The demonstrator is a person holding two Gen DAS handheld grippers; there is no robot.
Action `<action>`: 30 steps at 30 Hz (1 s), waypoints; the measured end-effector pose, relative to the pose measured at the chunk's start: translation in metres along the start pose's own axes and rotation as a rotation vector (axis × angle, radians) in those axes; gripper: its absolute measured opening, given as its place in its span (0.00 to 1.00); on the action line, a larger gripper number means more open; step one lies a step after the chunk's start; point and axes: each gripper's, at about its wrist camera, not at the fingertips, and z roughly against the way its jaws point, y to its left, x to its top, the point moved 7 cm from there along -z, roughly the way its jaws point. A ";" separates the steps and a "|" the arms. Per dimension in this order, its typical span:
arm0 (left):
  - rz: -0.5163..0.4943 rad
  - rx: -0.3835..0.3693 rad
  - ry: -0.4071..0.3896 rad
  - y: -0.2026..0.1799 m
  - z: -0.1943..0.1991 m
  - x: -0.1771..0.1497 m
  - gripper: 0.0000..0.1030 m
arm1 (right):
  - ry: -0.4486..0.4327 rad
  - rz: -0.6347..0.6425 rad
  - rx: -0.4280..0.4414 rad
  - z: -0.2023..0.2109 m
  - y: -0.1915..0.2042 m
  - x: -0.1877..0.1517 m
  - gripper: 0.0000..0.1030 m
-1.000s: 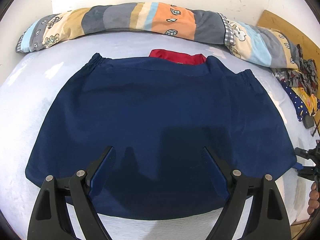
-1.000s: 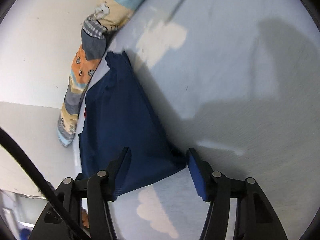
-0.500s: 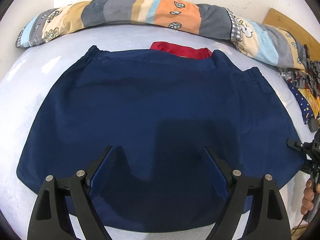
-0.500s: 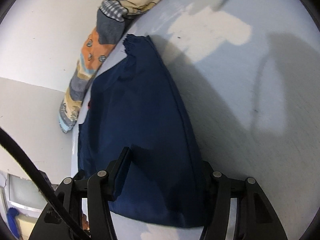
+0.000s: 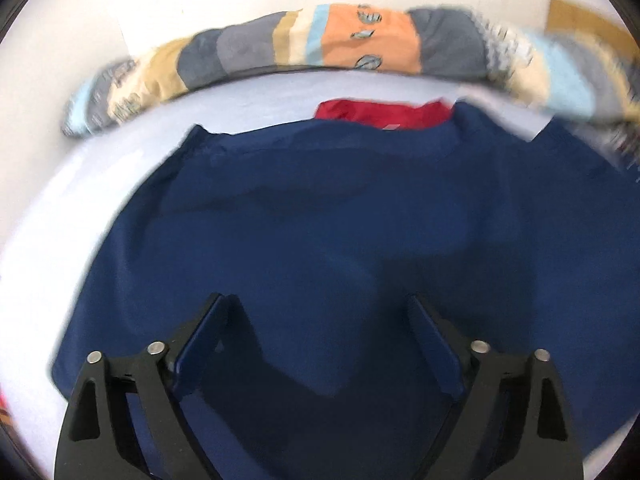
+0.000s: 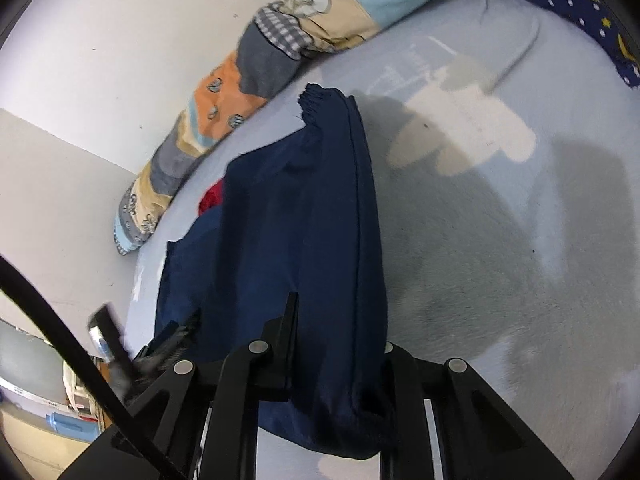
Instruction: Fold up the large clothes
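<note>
Navy garment [image 5: 340, 220] beneath opening left tool [image 5: 320, 320], edge in closing right tool [image 6: 340, 320]

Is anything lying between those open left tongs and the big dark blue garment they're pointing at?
Nothing visible. The left tongs, jaws opening, hang over the navy blue fabric garment with only air between. The red cloth peeks out at its far edge.

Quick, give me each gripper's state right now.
Left gripper: open and still widening, above the navy garment, gripping nothing.
Right gripper: closing on the garment's edge, cloth bunched between its jaws.
</note>
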 end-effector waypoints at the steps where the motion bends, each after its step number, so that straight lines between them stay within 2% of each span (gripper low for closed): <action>1: -0.018 0.015 -0.008 -0.001 -0.004 0.000 0.93 | -0.006 0.008 0.006 0.003 0.004 0.000 0.19; 3: -0.029 0.019 -0.008 -0.002 -0.005 0.002 0.93 | -0.014 0.016 0.016 0.007 0.010 0.000 0.19; 5: -0.005 0.008 -0.016 0.004 0.003 0.009 0.81 | -0.024 0.023 0.028 0.009 0.018 0.001 0.19; 6: 0.019 0.013 -0.031 0.010 0.009 0.013 0.78 | -0.027 0.024 0.030 0.010 0.021 0.001 0.19; 8: 0.029 0.069 -0.054 0.022 0.012 0.020 0.78 | -0.032 0.028 0.034 0.011 0.026 0.002 0.19; 9: -0.002 0.113 -0.034 0.025 0.004 0.017 0.78 | -0.035 0.029 0.037 0.011 0.029 0.002 0.19; 10: -0.033 0.116 0.015 0.023 -0.009 0.010 0.79 | -0.037 0.029 0.042 0.012 0.031 0.003 0.19; 11: -0.051 0.106 0.034 0.021 -0.015 0.006 0.80 | -0.037 0.029 0.058 0.014 0.035 0.002 0.19; 13: -0.069 0.105 0.005 0.020 -0.014 0.007 0.79 | -0.044 0.037 0.080 0.017 0.045 0.002 0.19; 16: 0.030 0.013 0.022 0.031 -0.009 0.011 0.78 | -0.059 0.055 0.105 0.022 0.068 0.004 0.18; 17: 0.066 0.020 0.028 0.040 -0.008 0.012 0.78 | -0.065 0.057 0.116 0.023 0.079 0.004 0.18; 18: 0.070 0.072 0.021 0.051 -0.009 0.013 0.78 | -0.068 0.061 0.126 0.023 0.087 0.003 0.18; 19: 0.058 0.091 0.014 0.055 -0.011 0.013 0.79 | -0.072 0.066 0.134 0.022 0.095 0.003 0.18; 21: 0.016 0.050 0.049 0.053 -0.021 0.005 0.79 | -0.078 0.080 0.150 0.022 0.116 0.000 0.18; 23: -0.017 0.053 0.018 0.058 -0.014 0.009 0.78 | -0.075 0.104 0.159 0.018 0.136 -0.002 0.18; 24: 0.009 0.070 -0.003 0.067 -0.008 0.013 0.77 | -0.076 0.112 0.156 0.017 0.144 -0.003 0.18; 26: 0.124 0.041 -0.045 0.097 0.008 0.022 0.77 | -0.075 0.117 0.165 0.013 0.160 -0.004 0.18; 30: 0.195 0.030 0.021 0.142 -0.005 0.012 0.78 | -0.061 0.137 0.156 -0.002 0.196 -0.010 0.18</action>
